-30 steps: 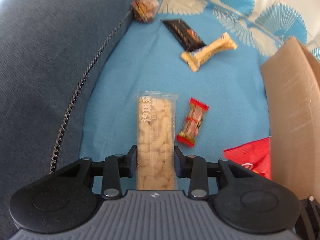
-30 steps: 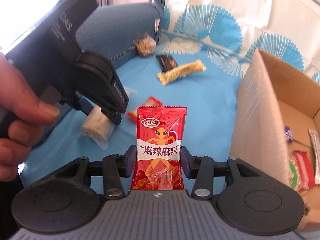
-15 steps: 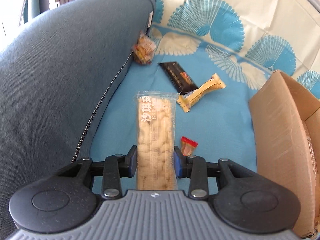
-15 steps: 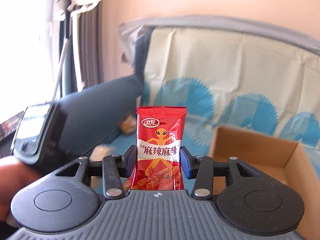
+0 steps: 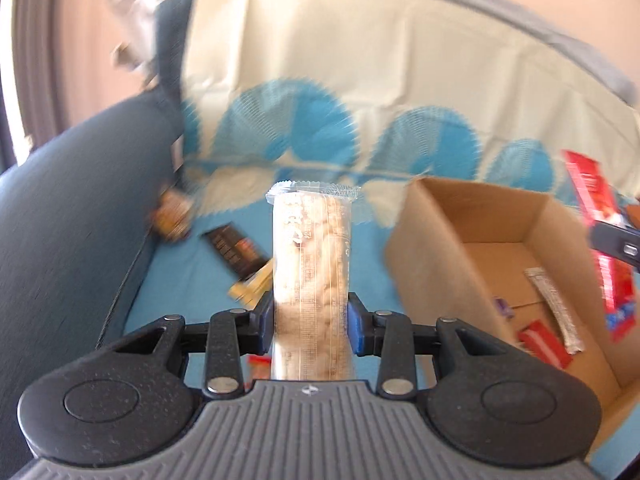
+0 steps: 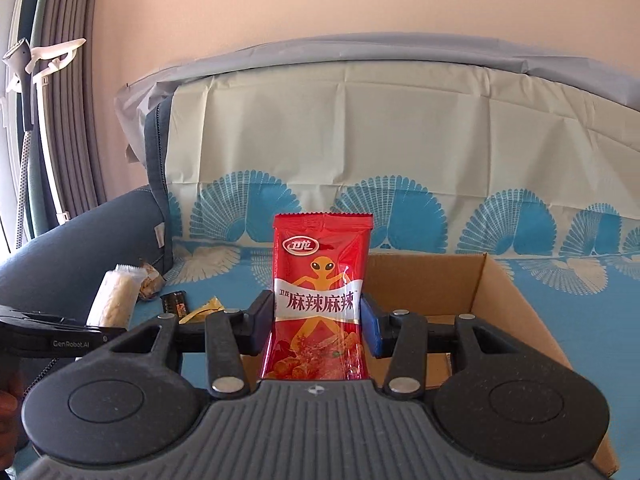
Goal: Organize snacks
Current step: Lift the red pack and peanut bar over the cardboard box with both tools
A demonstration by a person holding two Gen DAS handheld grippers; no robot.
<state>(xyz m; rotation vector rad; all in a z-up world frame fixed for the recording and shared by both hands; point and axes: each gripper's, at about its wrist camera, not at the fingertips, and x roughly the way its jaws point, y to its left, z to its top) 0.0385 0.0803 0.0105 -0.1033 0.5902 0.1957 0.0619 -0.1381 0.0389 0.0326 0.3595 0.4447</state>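
My left gripper is shut on a long clear pack of pale puffed snack, held upright above the blue sofa seat, left of the open cardboard box. My right gripper is shut on a red spicy-strip packet, held upright over the near left part of the box. The red packet also shows at the right edge of the left wrist view. The left gripper with its pale pack shows at the left of the right wrist view.
On the blue cloth lie a black bar, a yellow bar, a brown candy bag by the armrest and a small red candy. The box holds a silver stick and a red packet. A dark blue armrest stands left.
Both grippers have risen and tilted up with their packs. The left one has swung right, bringing the inside of the box into view. The right one now hovers over the box.
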